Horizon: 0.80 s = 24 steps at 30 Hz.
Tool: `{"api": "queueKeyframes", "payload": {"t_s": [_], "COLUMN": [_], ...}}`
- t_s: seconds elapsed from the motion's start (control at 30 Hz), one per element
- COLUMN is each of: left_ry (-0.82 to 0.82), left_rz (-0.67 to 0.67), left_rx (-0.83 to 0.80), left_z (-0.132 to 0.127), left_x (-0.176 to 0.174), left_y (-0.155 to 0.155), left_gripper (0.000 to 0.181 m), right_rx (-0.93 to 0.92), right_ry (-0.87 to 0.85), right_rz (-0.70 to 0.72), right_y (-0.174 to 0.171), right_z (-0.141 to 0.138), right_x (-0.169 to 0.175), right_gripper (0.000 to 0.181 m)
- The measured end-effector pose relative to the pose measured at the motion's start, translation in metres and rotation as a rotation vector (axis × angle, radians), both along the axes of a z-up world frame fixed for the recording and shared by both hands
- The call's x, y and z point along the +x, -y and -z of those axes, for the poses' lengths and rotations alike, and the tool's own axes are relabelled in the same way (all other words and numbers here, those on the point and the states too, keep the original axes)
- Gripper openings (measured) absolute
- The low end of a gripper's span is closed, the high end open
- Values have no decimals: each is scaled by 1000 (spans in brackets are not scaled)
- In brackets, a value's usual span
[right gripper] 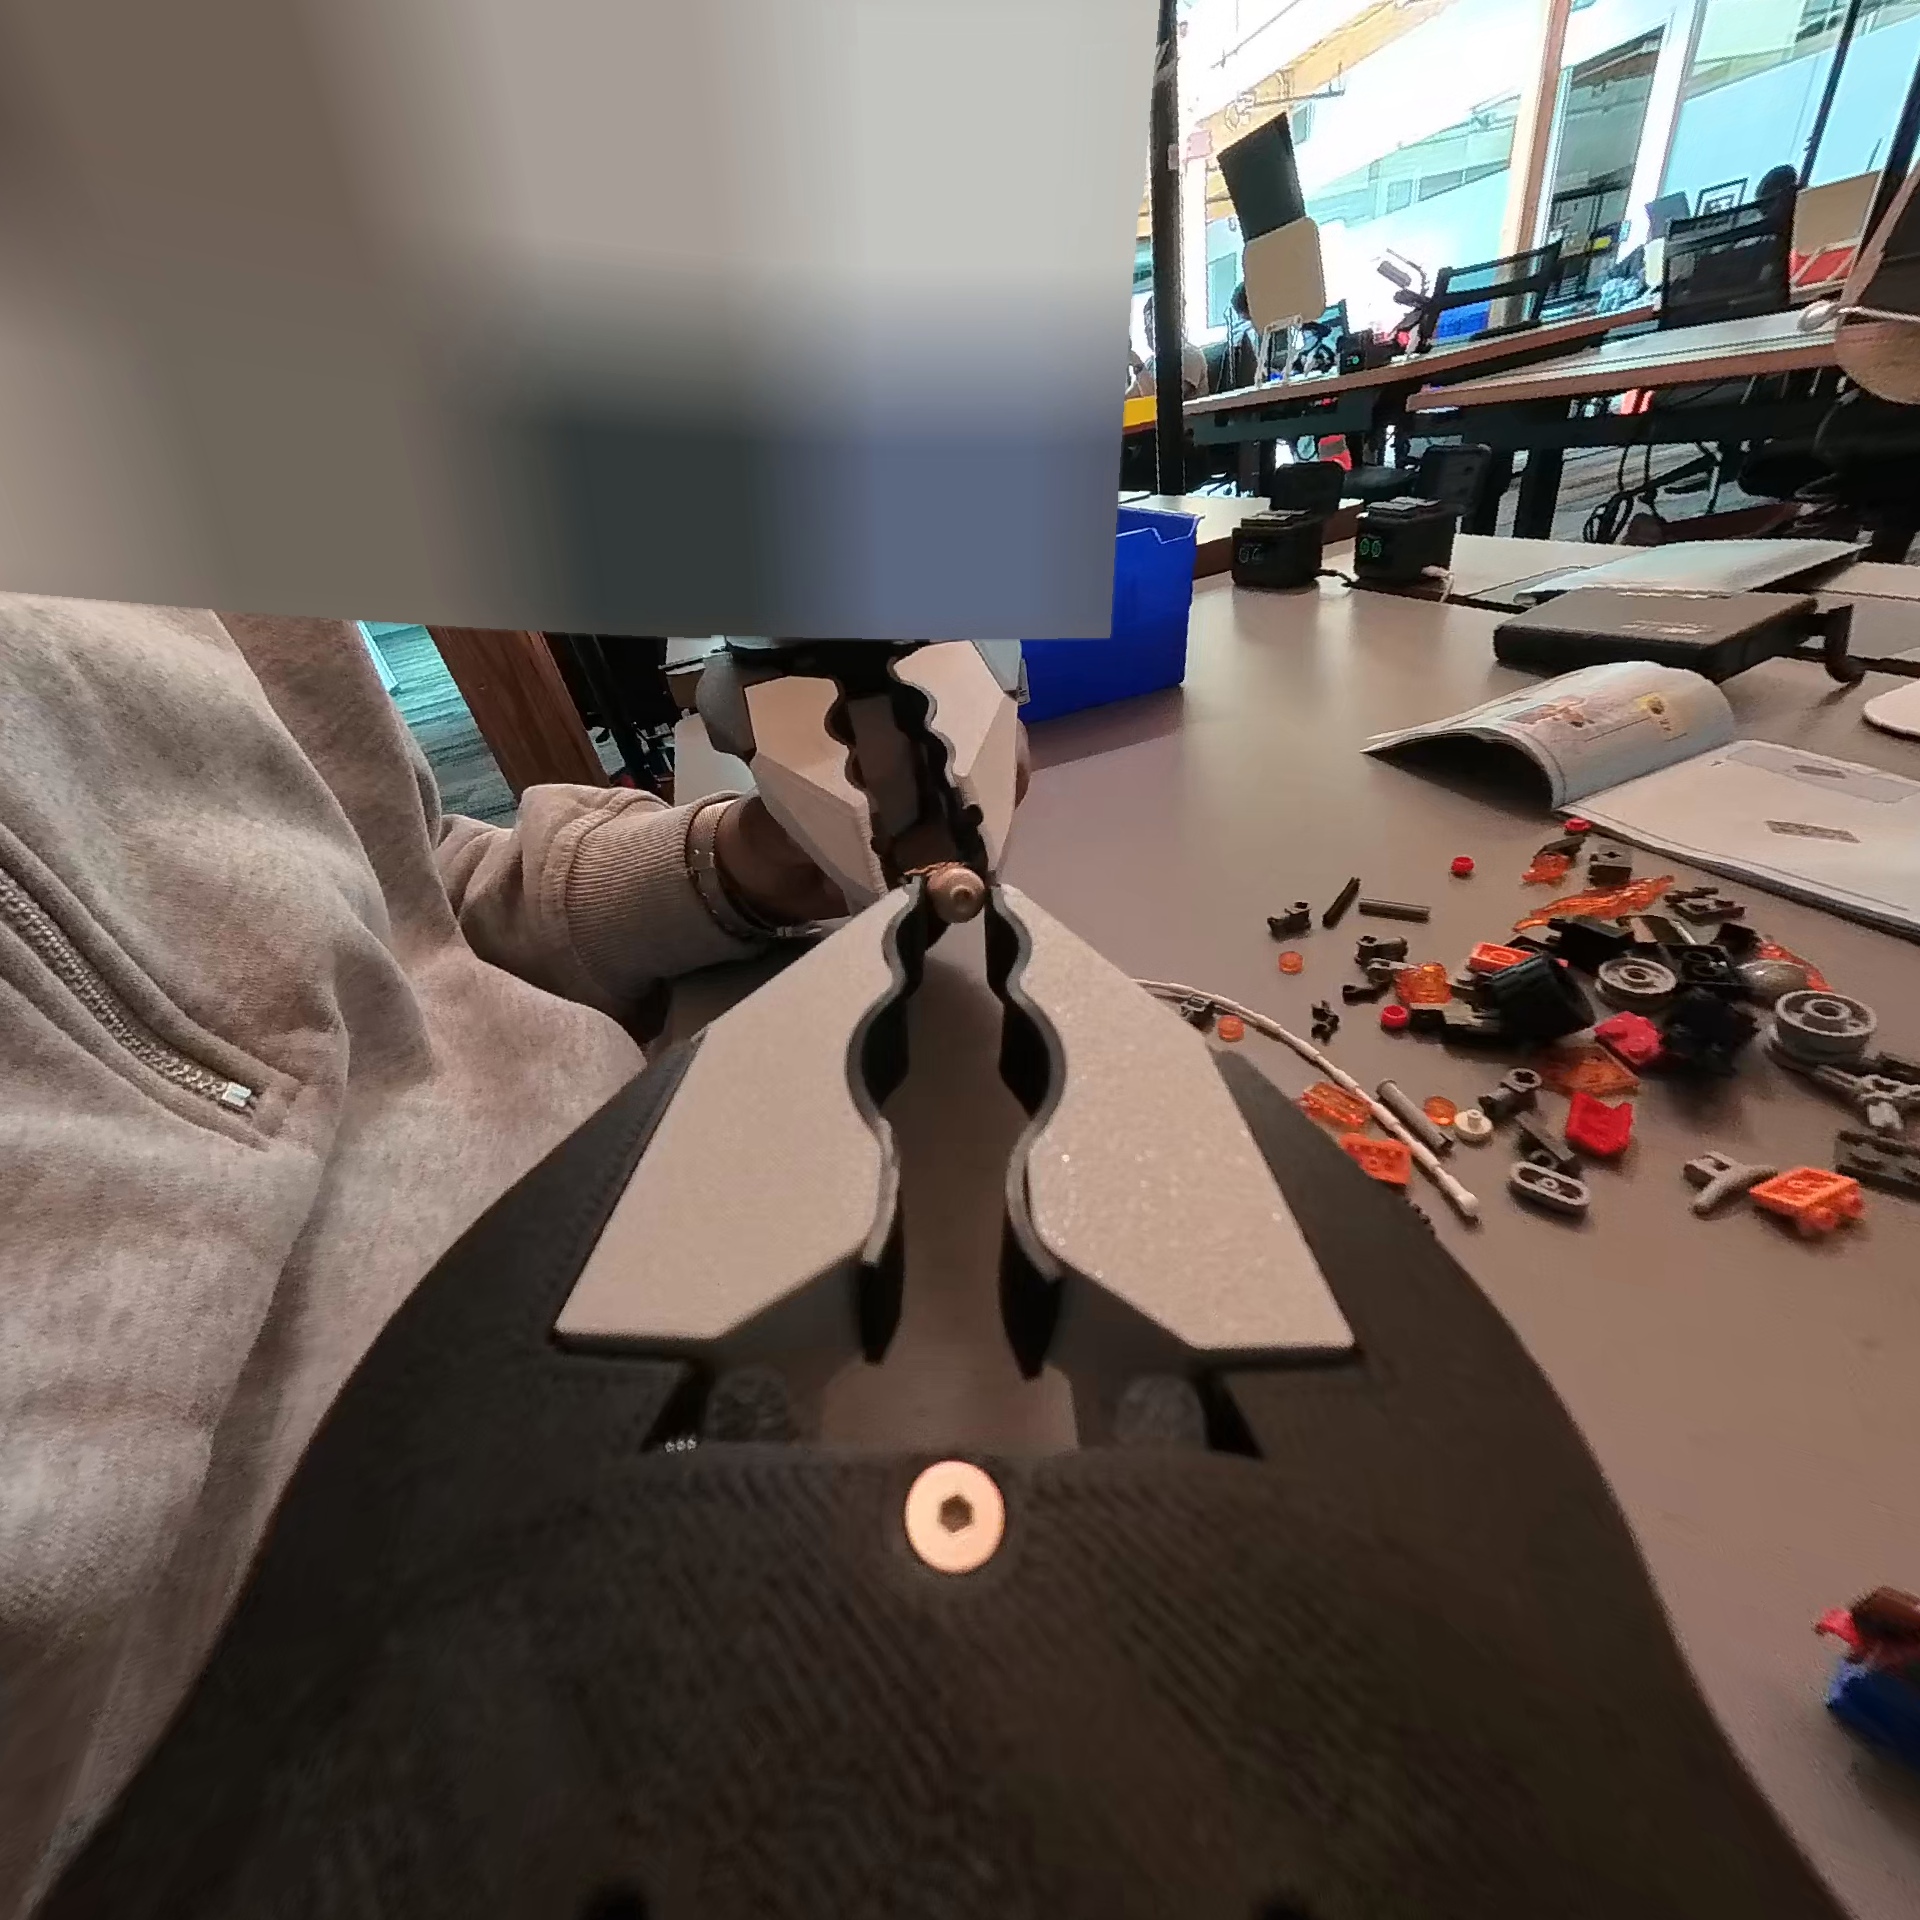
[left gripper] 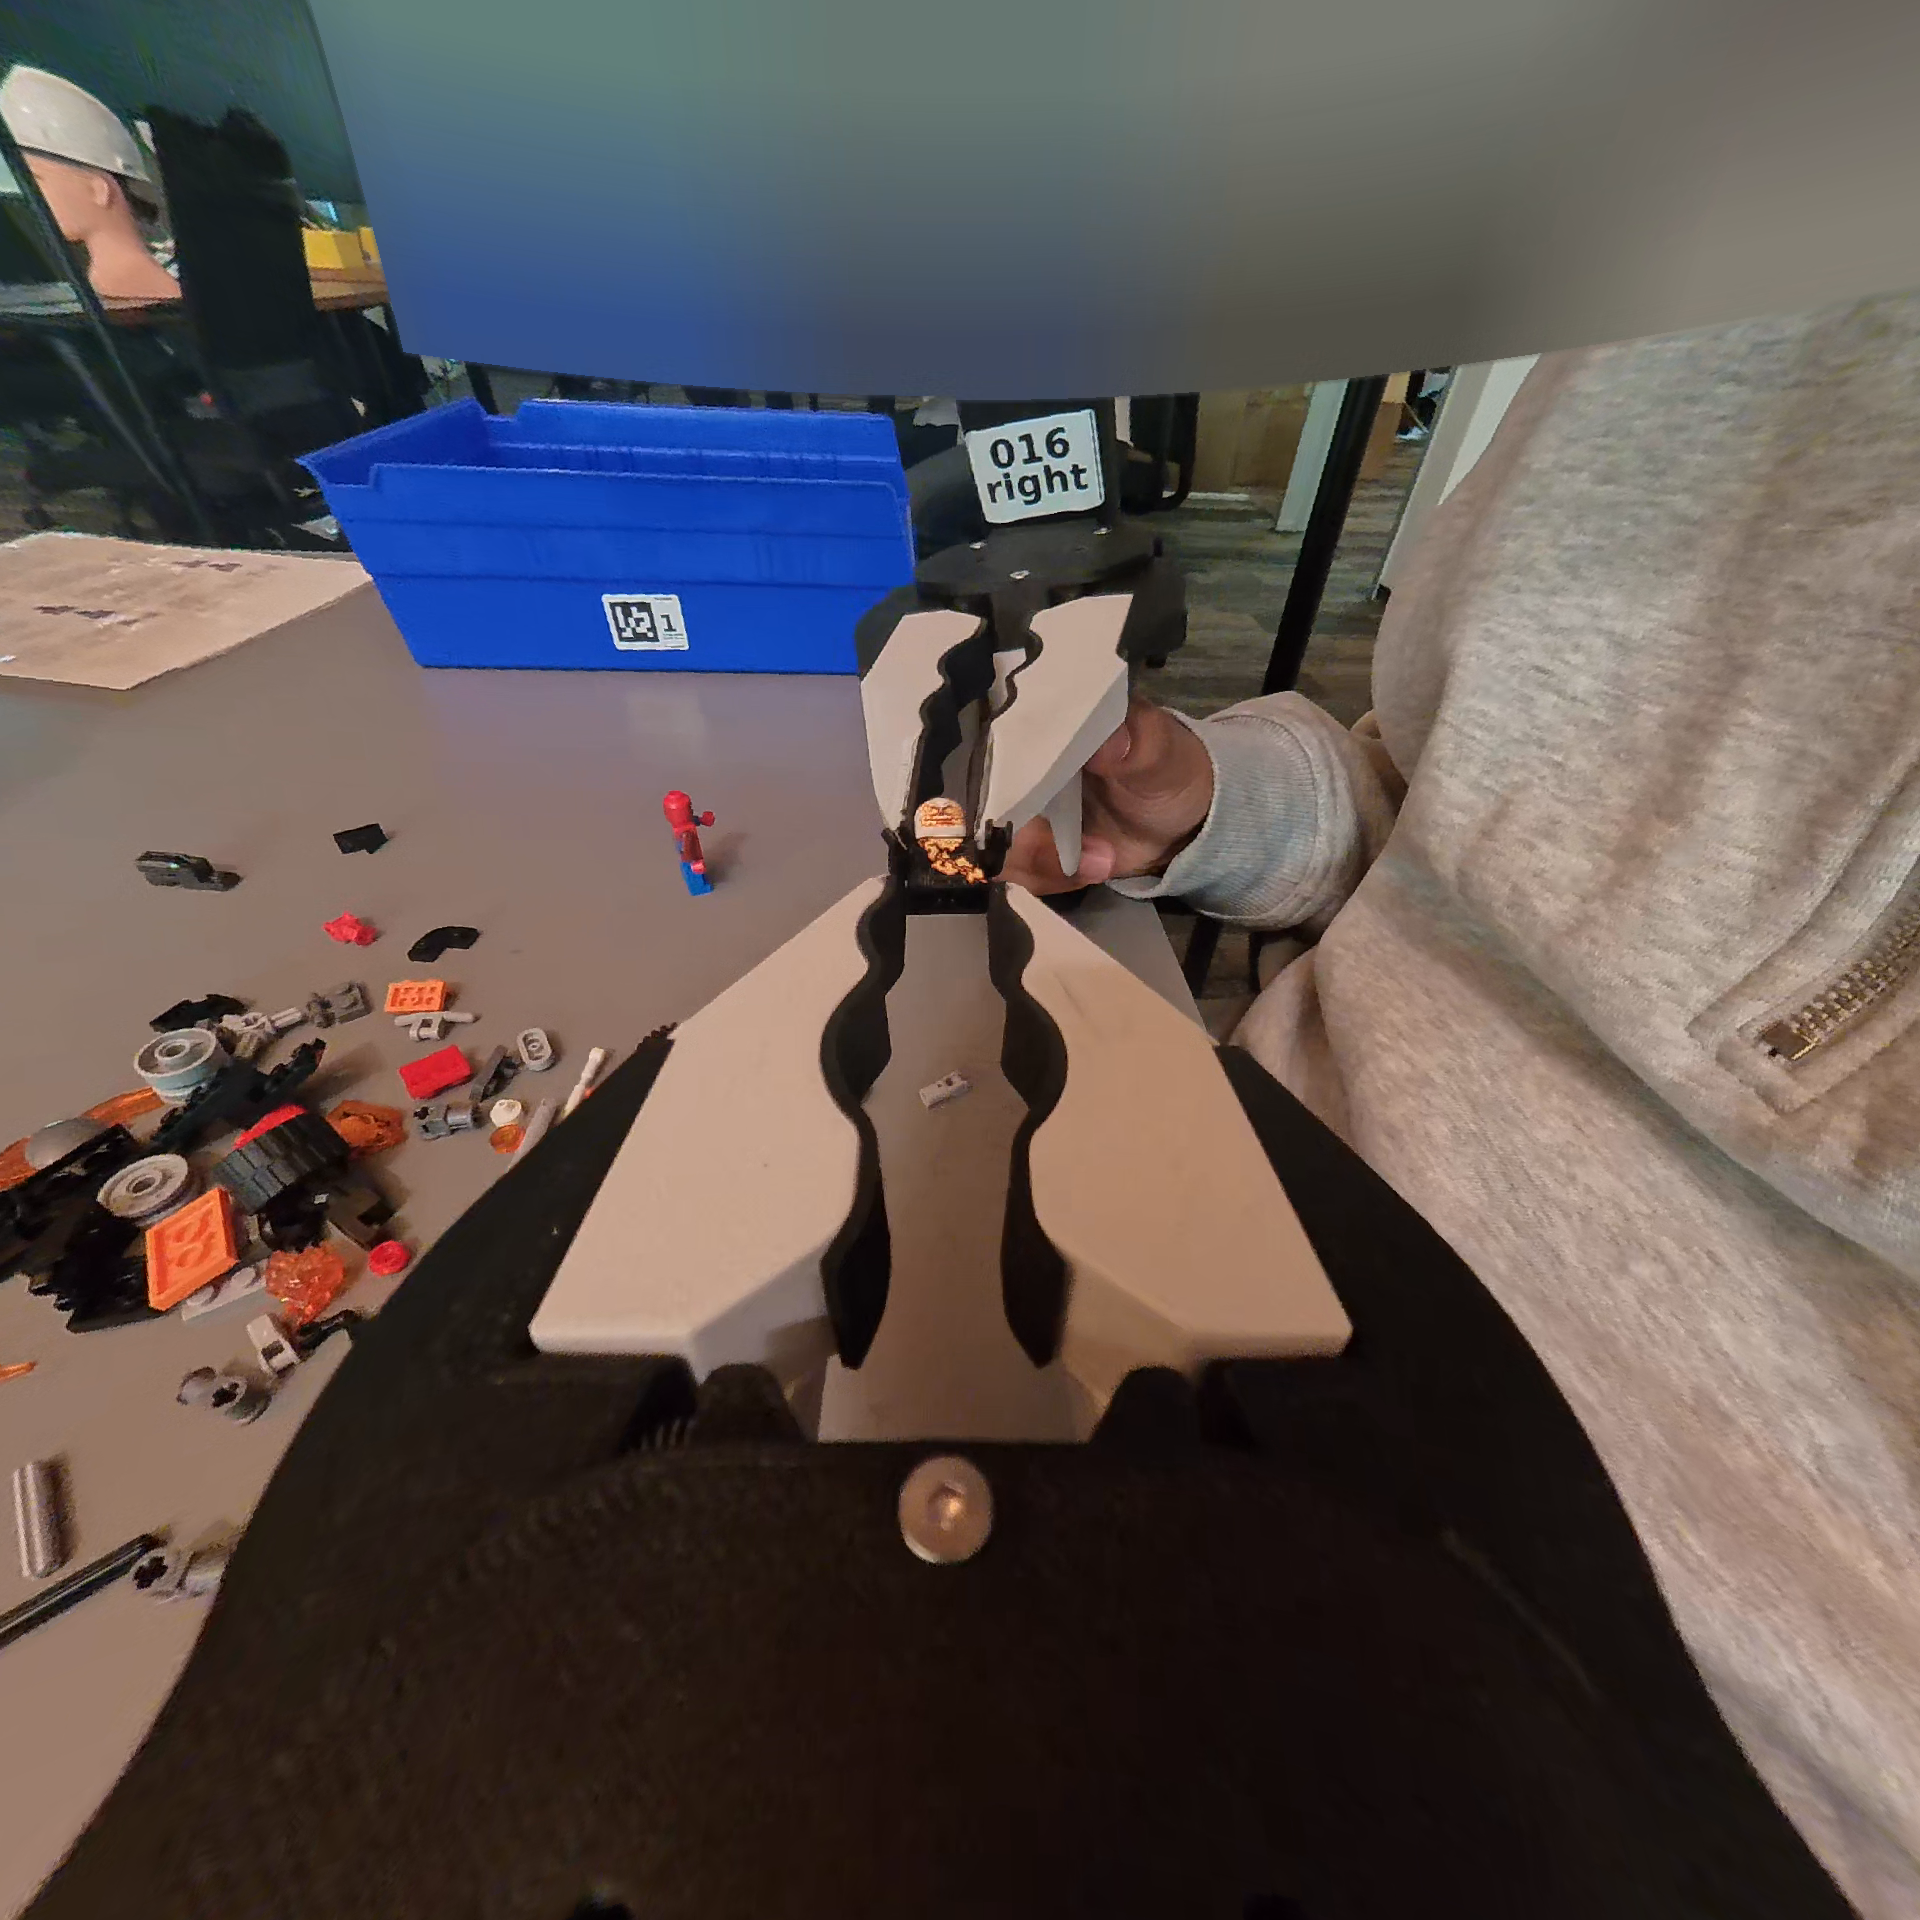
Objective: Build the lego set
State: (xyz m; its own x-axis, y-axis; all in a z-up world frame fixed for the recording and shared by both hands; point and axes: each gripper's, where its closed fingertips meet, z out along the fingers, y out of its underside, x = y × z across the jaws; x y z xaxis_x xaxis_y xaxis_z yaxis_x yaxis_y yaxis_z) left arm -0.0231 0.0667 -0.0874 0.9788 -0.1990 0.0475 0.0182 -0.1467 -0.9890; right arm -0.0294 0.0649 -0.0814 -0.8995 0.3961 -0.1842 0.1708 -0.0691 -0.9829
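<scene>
The left gripper [left gripper: 943, 883] pinches the black torso of a small minifigure [left gripper: 943, 852], printed with orange flames, between its fingertips, holding it up above the near edge of the grey desk [left gripper: 468, 748]. The right gripper [left gripper: 940, 805] meets it from the other side, its tips closing on the figure's pale head [right gripper: 954, 891]; whether that head is fully seated on the torso I cannot tell. A hand in a grey knit cuff [left gripper: 1132, 790] holds the right gripper's handle.

Taking the held minifigure as the landmark: a red and blue minifigure [left gripper: 688, 840] stands upright on the desk to its left, well apart from it. Farther left and nearer the camera lies the loose pile of lego pieces [left gripper: 208, 1143]: black parts, orange plates, clear orange flame bits, grey wheel hubs, a black tyre and small red pieces, scattered rather than sorted. One small grey piece [left gripper: 945, 1089] lies alone on the desk just below the figure, seen between the left gripper's fingers.

Behind the figure and to its left sits a blue plastic bin [left gripper: 623, 540] bearing a square marker tag; what its interior holds cannot be seen from this angle. An open instruction booklet [right gripper: 1558, 727] lies beyond the pile in the right wrist view.
</scene>
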Motion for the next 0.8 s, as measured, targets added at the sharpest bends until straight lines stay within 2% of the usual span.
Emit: {"api": "queueKeyframes", "payload": {"t_s": [0.27, 0.6, 0.8], "left_ry": [56, 232, 206], "left_rz": [61, 191, 160], "left_rx": [14, 4, 13], "left_z": [-4, -7, -7], "left_x": [7, 19, 15], "left_y": [2, 6, 6], "left_gripper": [12, 12, 12], "right_rx": [-24, -15, -24], "right_ry": [1, -94, -89], "right_rz": [-71, -111, -71], "right_y": [1, 6, 4], "right_z": [-2, -5, -7], "right_x": [9, 21, 15], "right_gripper": [8, 8, 10]}}
